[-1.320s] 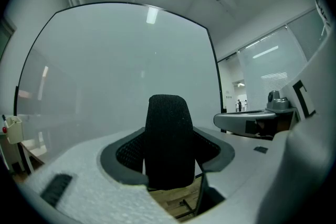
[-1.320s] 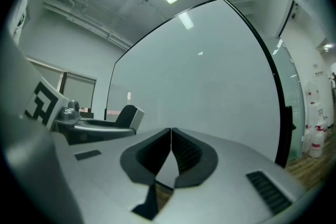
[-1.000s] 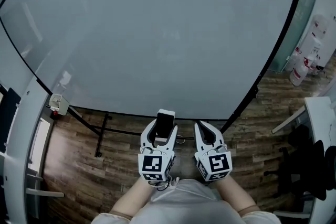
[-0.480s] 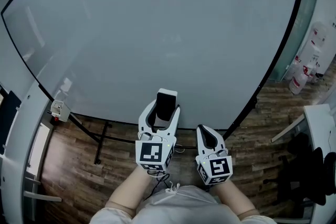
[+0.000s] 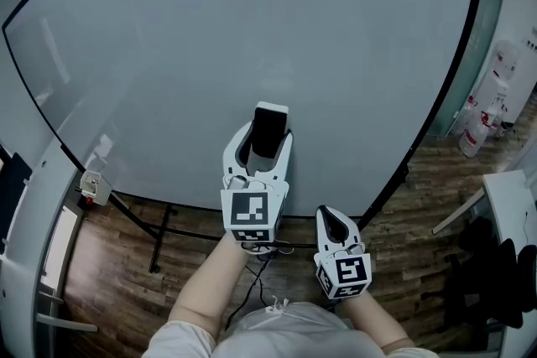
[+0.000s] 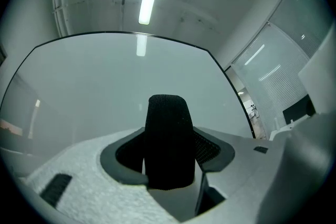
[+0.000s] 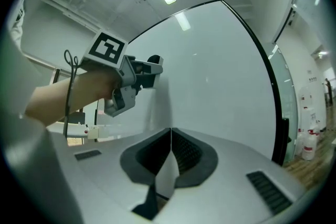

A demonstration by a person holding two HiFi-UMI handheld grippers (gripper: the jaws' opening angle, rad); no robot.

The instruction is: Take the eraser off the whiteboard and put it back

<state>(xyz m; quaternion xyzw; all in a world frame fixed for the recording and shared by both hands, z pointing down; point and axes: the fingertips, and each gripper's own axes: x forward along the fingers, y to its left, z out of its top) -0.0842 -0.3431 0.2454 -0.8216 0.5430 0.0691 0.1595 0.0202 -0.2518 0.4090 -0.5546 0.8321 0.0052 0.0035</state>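
Note:
A large whiteboard (image 5: 252, 29) fills most of the head view. My left gripper (image 5: 269, 130) is raised in front of its lower part, shut on the eraser (image 5: 269, 130), a block with a white body and black felt. In the left gripper view the eraser (image 6: 168, 139) stands upright between the jaws, its felt face toward the camera. My right gripper (image 5: 333, 220) hangs lower, near the board's bottom edge, shut with nothing in it; its jaws meet in the right gripper view (image 7: 171, 140). That view also shows the left gripper (image 7: 142, 73) with the eraser close to the board.
The whiteboard stands on a black frame (image 5: 159, 239) over a wood floor. A small white box with a red button (image 5: 94, 187) hangs at the board's lower left. White bottles (image 5: 478, 126) stand at the right, beside a white desk (image 5: 512, 205) and a dark chair (image 5: 495, 281).
My left gripper has risen with the eraser, from the board's bottom edge to in front of its lower surface. The right gripper has barely moved.

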